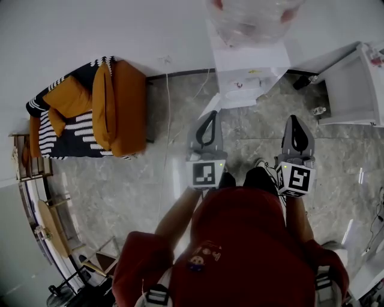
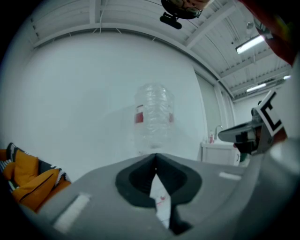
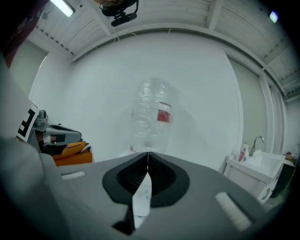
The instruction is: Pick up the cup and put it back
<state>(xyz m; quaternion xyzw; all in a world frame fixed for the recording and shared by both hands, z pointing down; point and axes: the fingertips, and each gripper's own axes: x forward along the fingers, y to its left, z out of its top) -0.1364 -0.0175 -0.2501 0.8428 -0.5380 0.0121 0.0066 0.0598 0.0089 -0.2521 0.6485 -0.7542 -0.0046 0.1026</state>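
1. I find no cup in any view, so I cannot say where it lies or how its long axis runs. My guess is that it is somewhere by the white dispenser, which stands ahead of both tools.
2. A clear water bottle stands upright on top of that dispenser. Each gripper view shows it straight ahead, above the jaw tips and well apart from them.
3. The dispenser sits roughly between the lines of the two tools, so neither hand looks clearly nearer. Either one would have to go forward.
4. The left tool has its jaws pressed together with nothing between them. The right tool is the same, closed and empty.
5. I hold both tools side by side in front of my body, pointing forward over the marbled floor, with my forearms close in.
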